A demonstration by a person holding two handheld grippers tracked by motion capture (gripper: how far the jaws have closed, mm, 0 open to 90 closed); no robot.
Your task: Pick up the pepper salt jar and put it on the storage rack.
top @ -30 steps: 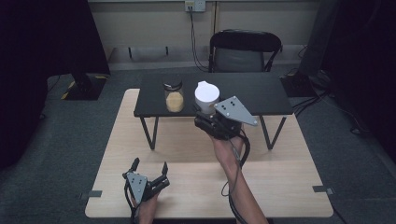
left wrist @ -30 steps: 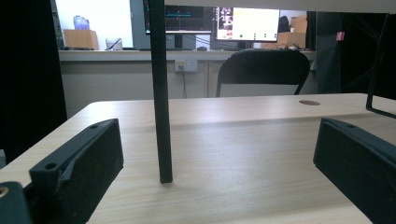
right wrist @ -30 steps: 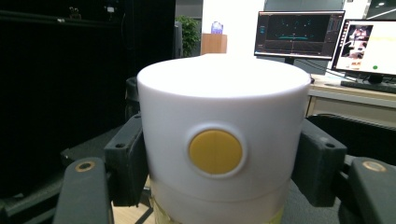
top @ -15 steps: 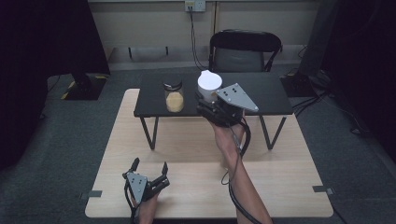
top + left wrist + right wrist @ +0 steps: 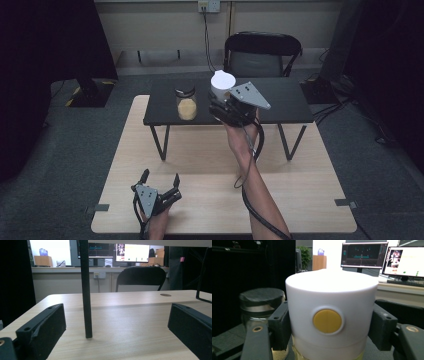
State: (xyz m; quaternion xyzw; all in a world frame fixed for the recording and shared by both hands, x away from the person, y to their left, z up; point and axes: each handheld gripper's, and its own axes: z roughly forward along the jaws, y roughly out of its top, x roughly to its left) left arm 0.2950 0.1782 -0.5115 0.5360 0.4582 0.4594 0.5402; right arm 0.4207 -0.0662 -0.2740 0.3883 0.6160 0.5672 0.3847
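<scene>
The white-lidded jar (image 5: 220,85) is clamped between the right gripper's (image 5: 223,100) fingers above the black shelf (image 5: 280,100), beside the glass jar (image 5: 186,103). The left gripper's (image 5: 160,181) fingers are spread wide on the counter (image 5: 210,165).

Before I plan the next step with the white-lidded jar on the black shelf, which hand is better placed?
Right. The right gripper is already shut on the white-lidded jar on the black shelf; the left gripper sits open, low on the wooden table, well short of it.

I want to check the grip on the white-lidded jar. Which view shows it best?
The right gripper view: the white-lidded jar is close up, jaws pressing both sides. The high view shows its lid from above, small.
</scene>
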